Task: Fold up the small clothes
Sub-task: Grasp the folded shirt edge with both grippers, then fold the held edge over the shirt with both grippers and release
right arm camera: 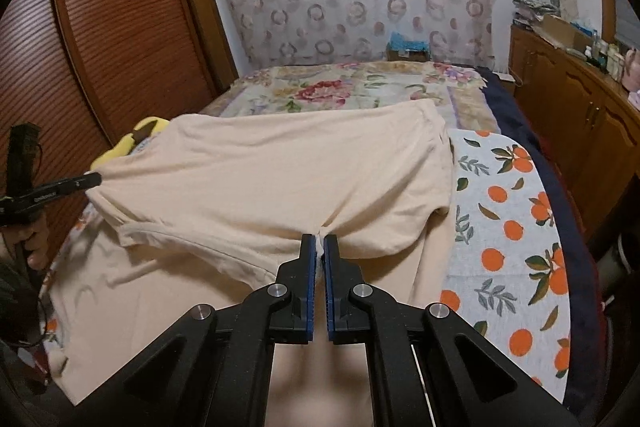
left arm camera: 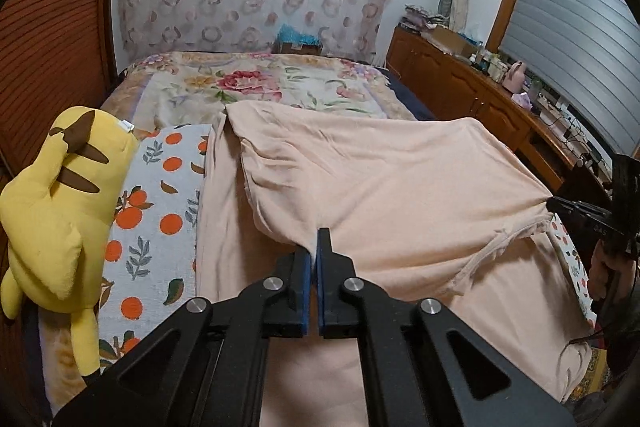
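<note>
Both grippers, left gripper [left arm camera: 313, 247] and right gripper [right arm camera: 319, 247], are pinching the peach garment [left arm camera: 400, 179], jaws clamped on cloth, lifting one edge off the bed [left arm camera: 168, 227]. Next, probably: carrying it across evenly.

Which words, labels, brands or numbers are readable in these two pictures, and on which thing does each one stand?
No text reads with certainty.
Pale print on the side of the right gripper, seen from the left wrist camera: too blurred to read.
Pale print on the side of the left gripper, seen from the right wrist camera: too small and blurred.
White tag on the yellow plush toy: too small to read.
</note>
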`<action>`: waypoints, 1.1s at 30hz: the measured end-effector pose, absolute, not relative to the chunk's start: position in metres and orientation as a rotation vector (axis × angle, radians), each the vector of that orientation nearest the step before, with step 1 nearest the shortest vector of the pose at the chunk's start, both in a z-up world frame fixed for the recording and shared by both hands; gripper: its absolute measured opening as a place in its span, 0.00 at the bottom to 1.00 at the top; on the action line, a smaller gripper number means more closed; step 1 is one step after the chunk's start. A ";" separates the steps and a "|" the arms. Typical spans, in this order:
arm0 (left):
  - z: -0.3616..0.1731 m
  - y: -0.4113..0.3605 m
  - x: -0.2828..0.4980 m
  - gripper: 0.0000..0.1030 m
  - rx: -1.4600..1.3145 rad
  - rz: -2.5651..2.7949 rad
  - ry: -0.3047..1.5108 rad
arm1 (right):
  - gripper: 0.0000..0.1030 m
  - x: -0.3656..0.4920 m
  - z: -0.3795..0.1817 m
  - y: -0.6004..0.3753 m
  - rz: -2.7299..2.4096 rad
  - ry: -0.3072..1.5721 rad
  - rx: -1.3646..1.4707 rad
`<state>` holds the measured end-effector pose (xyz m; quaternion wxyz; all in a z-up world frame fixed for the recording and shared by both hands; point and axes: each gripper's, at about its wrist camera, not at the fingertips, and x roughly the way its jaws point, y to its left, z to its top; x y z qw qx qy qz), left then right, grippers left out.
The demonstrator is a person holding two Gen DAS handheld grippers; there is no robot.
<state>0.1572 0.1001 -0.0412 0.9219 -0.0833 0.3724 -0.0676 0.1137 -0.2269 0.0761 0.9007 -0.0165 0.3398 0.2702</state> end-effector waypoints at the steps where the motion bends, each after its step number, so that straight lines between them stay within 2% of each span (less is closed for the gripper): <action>1: -0.041 0.100 0.156 0.03 -0.169 -0.138 0.760 | 0.04 0.110 0.075 -0.228 0.565 0.699 -0.030; 16: -0.010 0.104 0.095 0.03 -0.143 -0.126 0.610 | 0.03 0.056 0.075 -0.261 0.624 0.583 -0.051; 33: -0.005 0.100 0.014 0.03 -0.131 -0.118 0.579 | 0.03 -0.020 0.075 -0.288 0.666 0.513 -0.121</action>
